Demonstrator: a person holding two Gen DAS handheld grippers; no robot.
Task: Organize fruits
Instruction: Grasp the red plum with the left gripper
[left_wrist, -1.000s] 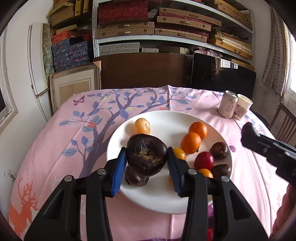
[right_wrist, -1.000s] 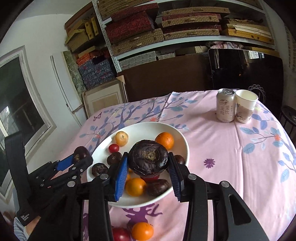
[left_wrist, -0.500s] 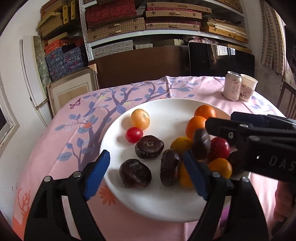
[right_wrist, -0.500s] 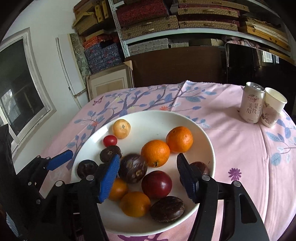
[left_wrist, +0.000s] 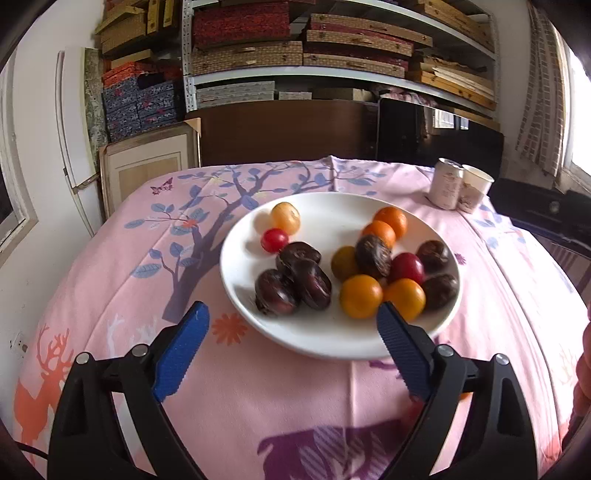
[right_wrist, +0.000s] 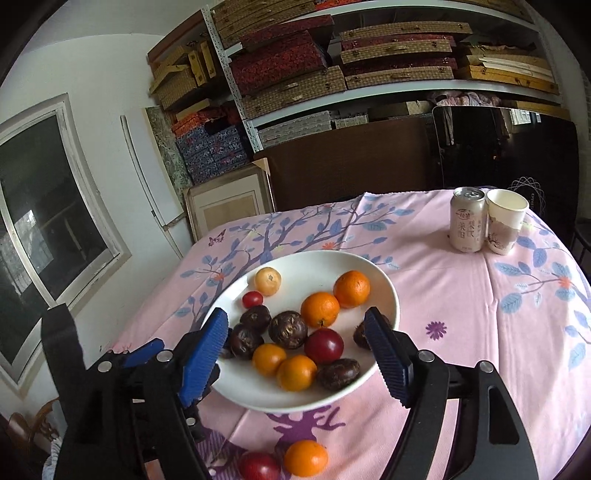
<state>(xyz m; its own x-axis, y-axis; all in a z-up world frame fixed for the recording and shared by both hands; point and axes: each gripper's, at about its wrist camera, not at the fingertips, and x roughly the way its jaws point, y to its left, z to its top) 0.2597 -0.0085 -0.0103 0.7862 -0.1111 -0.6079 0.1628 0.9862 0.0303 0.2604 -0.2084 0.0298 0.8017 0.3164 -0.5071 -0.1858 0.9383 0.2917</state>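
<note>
A white plate (left_wrist: 332, 343) on the pink cloth holds several dark brown fruits (left_wrist: 303, 277), oranges (left_wrist: 391, 219), a red fruit (left_wrist: 406, 267) and a small red tomato (left_wrist: 274, 240). My left gripper (left_wrist: 291, 307) hovers at the plate's near rim. Its jaws are opening and no fruit touches the pads. In the right wrist view the same plate (right_wrist: 384, 284) lies under my right gripper (right_wrist: 295, 313). Its jaws are opening too, and the pads touch no fruit. A loose orange (right_wrist: 306, 458) and a loose red fruit (right_wrist: 258, 466) lie on the cloth in front of the plate.
A drink can (right_wrist: 467, 225) and a paper cup (right_wrist: 504, 221) stand at the far right of the table. The left gripper's black frame (right_wrist: 110, 369) sits left of the plate. Shelves of boxes, a framed panel and a dark cabinet stand behind the table.
A second ago each gripper was shut on a dark brown fruit over the plate. Both have let go and opened, the fruits now lie in the plate, and both grippers have drawn back.
</note>
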